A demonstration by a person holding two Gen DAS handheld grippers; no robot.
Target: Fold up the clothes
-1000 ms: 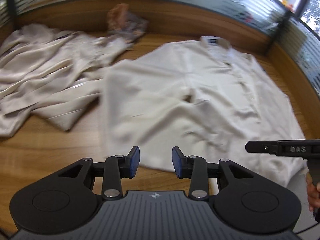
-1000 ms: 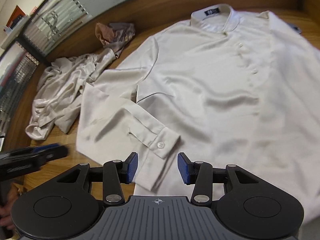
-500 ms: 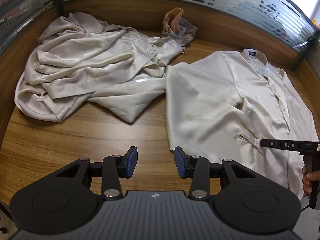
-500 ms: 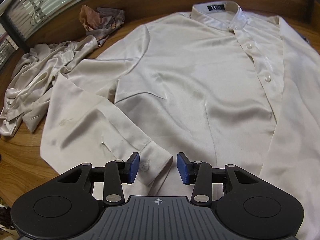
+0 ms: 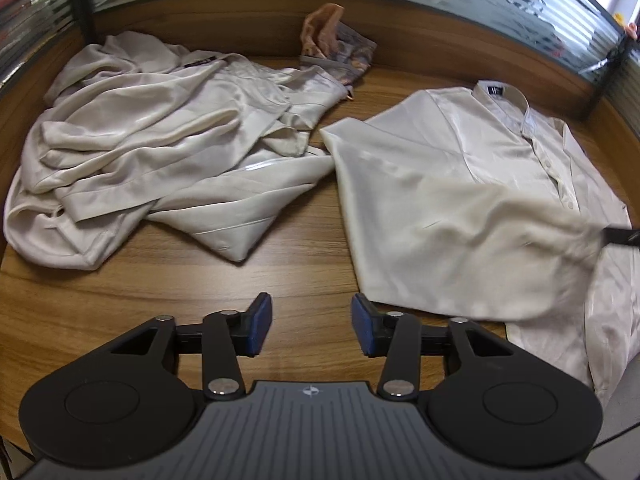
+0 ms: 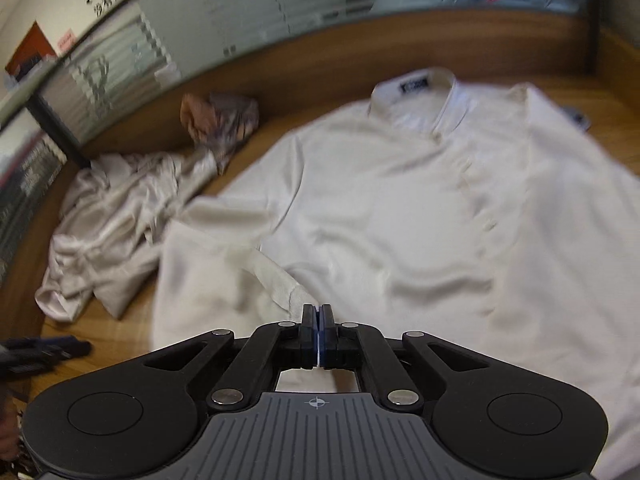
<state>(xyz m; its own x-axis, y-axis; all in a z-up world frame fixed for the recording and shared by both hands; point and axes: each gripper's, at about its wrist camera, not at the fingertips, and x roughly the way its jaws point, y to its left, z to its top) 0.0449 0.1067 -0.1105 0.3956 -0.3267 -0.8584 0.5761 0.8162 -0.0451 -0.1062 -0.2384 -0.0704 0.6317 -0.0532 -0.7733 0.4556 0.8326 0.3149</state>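
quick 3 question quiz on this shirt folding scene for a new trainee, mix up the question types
1. True or false: the right gripper is shut on the sleeve cuff of the spread-out shirt.
2. Which best describes the left gripper? A) clamped on the shirt's collar B) open over bare table, holding nothing C) shut on the crumpled garment
3. Fill in: behind the crumpled pale garment, against the wooden back wall, lies a small bundle of ____ and grey patterned cloth.

Key
1. True: its jaws have just closed and the cuff is pinched between them, lifting the sleeve.
2. B: its jaws have just been opening, with nothing between them.
3. Orange.
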